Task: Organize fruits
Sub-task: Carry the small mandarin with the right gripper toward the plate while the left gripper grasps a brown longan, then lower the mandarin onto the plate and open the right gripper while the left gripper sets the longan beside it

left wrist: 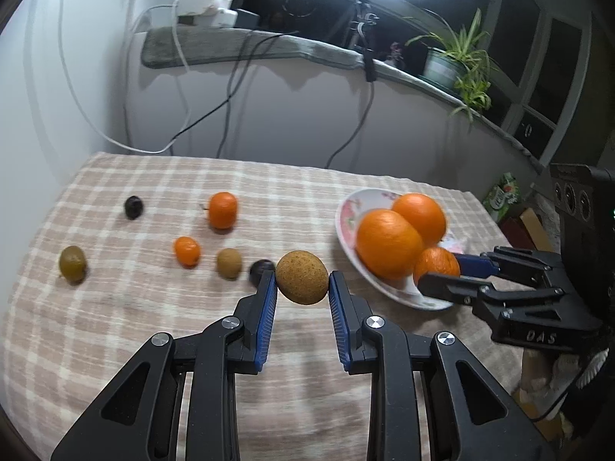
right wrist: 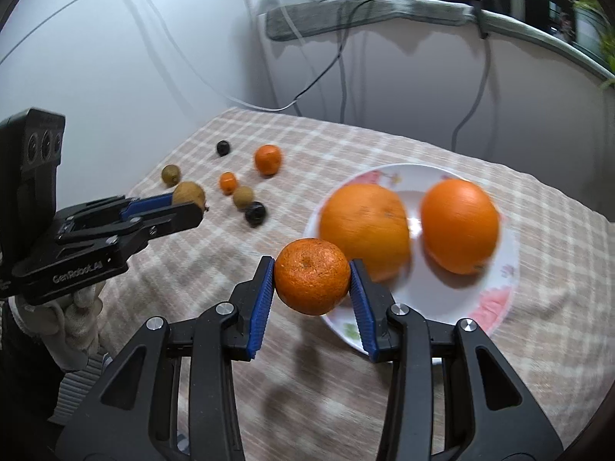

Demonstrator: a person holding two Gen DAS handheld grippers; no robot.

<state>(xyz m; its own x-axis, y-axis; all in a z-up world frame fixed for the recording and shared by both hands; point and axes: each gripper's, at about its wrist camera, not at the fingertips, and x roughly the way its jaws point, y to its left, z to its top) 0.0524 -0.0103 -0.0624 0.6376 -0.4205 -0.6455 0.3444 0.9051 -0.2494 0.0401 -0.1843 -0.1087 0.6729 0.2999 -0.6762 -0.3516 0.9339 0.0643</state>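
Note:
My left gripper (left wrist: 302, 282) is shut on a brown kiwi (left wrist: 302, 277) and holds it above the checked cloth, left of the plate; it also shows in the right wrist view (right wrist: 188, 201). My right gripper (right wrist: 312, 280) is shut on a small tangerine (right wrist: 312, 276) at the near rim of the flowered plate (right wrist: 496, 299); it also shows in the left wrist view (left wrist: 442, 269). Two large oranges (right wrist: 365, 226) (right wrist: 459, 224) lie on the plate. Loose on the cloth are a tangerine (left wrist: 223, 210), a kumquat (left wrist: 187, 251), a longan (left wrist: 229, 263), two dark plums (left wrist: 133, 206) (left wrist: 260, 270) and a green fruit (left wrist: 72, 264).
The checked cloth (left wrist: 153, 326) covers the table against a white wall. Cables (left wrist: 230, 96) hang from a grey shelf behind. A potted plant (left wrist: 457, 65) stands on the sill at right. A green carton (left wrist: 503, 196) sits past the table's right end.

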